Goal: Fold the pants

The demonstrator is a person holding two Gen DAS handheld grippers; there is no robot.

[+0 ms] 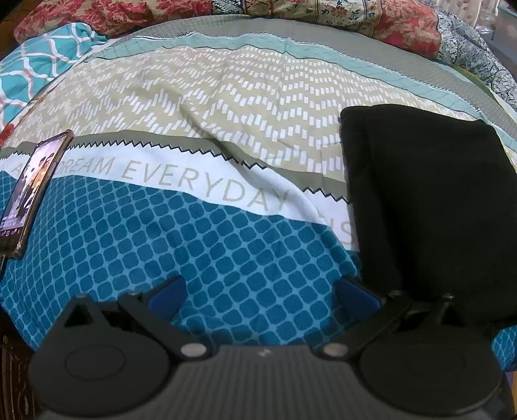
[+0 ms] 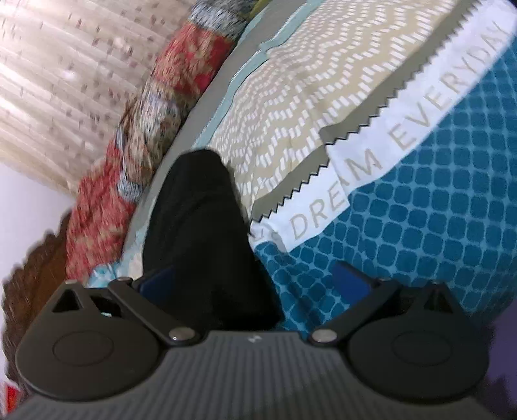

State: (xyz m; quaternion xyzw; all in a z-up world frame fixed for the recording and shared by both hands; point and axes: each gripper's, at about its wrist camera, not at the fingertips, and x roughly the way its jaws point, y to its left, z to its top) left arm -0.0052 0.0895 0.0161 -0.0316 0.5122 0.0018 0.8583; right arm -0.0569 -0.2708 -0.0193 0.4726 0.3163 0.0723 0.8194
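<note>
The black pants [image 1: 429, 206] lie folded into a thick rectangle on the patterned bed sheet [image 1: 226, 155], at the right of the left wrist view. My left gripper [image 1: 261, 294] is open and empty, just left of the bundle's near edge. In the right wrist view the pants [image 2: 200, 232] stretch away from the camera between the blue fingertips. My right gripper [image 2: 255, 284] is open, its jaws wide apart, with the near end of the pants lying between them and against the left finger [image 2: 158, 282].
A phone [image 1: 32, 190] with a lit screen lies on the sheet at the far left. Floral quilts and pillows [image 1: 339, 16] are piled along the far edge. A curtain [image 2: 64, 80] and a dark wooden bed frame [image 2: 29, 274] are at the right wrist view's left.
</note>
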